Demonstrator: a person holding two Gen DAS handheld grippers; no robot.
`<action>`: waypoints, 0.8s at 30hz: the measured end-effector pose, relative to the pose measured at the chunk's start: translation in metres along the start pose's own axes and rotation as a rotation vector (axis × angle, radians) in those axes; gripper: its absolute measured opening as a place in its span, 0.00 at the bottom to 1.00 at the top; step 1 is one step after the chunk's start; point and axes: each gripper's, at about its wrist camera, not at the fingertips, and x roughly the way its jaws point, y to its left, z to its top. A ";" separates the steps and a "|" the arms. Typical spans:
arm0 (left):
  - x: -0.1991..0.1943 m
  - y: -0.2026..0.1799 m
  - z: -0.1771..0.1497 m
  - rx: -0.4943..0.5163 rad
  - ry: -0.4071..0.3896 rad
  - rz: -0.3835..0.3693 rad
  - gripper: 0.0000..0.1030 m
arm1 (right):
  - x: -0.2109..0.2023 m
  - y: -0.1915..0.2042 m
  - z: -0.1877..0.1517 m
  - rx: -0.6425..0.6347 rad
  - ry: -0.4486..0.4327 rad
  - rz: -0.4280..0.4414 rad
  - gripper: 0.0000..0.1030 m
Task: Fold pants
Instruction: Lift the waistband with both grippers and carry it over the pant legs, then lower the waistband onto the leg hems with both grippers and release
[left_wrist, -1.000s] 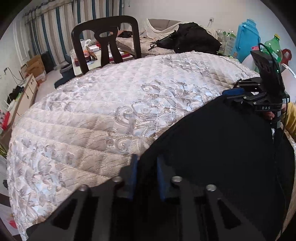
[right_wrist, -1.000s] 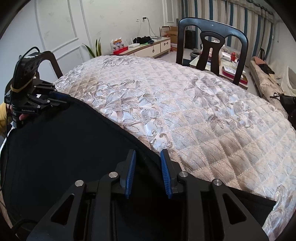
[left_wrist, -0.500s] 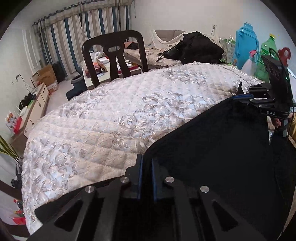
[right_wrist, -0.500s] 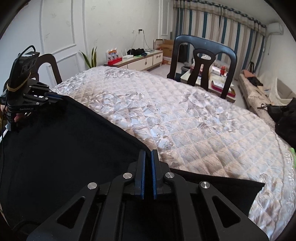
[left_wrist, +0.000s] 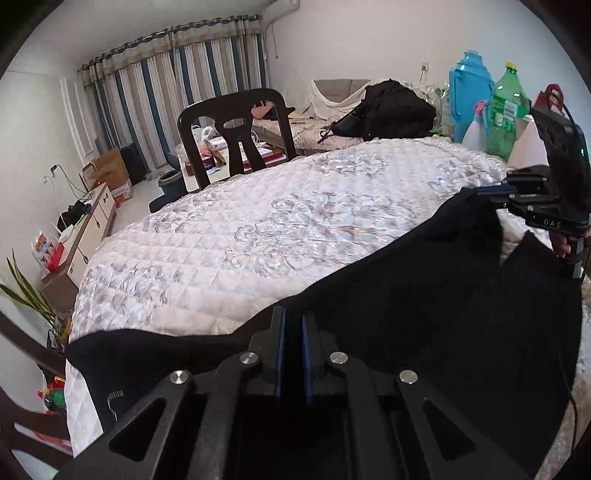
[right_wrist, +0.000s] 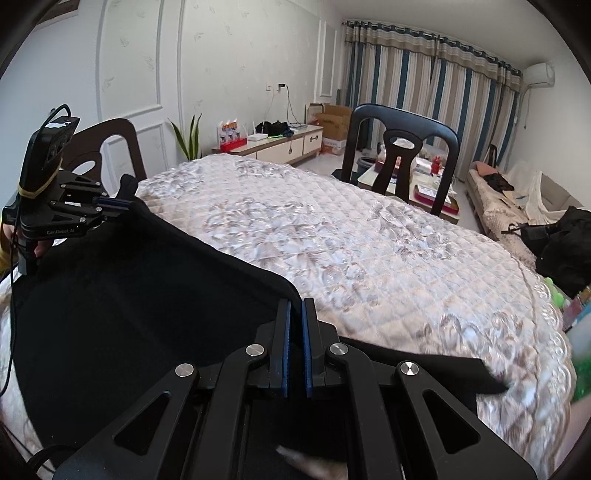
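Black pants (left_wrist: 424, 314) lie on the near part of a table with a white quilted cover (left_wrist: 295, 221). My left gripper (left_wrist: 291, 325) is shut on the pants' edge and holds it lifted. My right gripper (right_wrist: 295, 314) is shut on the same edge further along; the pants (right_wrist: 129, 295) hang taut between the two. The right gripper also shows in the left wrist view (left_wrist: 484, 191), and the left gripper in the right wrist view (right_wrist: 122, 202), each pinching a raised fold of cloth. A pant end (right_wrist: 424, 369) lies flat on the cover.
A dark chair (left_wrist: 236, 136) stands at the table's far side, another (right_wrist: 103, 151) by the left gripper. Blue jug (left_wrist: 469, 92) and green bottle (left_wrist: 506, 110) stand beyond the table edge. A black bag (left_wrist: 395, 110) lies on the sofa.
Both grippers closed on the pants' edge, from open a second ago, and have lifted it off the table; the cloth now hangs stretched between them.
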 end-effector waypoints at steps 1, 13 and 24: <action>-0.004 -0.002 -0.002 -0.004 -0.002 0.000 0.09 | -0.004 0.003 -0.003 -0.001 -0.003 -0.002 0.05; -0.057 -0.040 -0.043 0.013 -0.032 0.028 0.09 | -0.059 0.039 -0.039 0.001 -0.053 -0.009 0.05; -0.087 -0.068 -0.080 -0.007 -0.048 0.027 0.09 | -0.089 0.070 -0.074 -0.005 -0.047 -0.023 0.05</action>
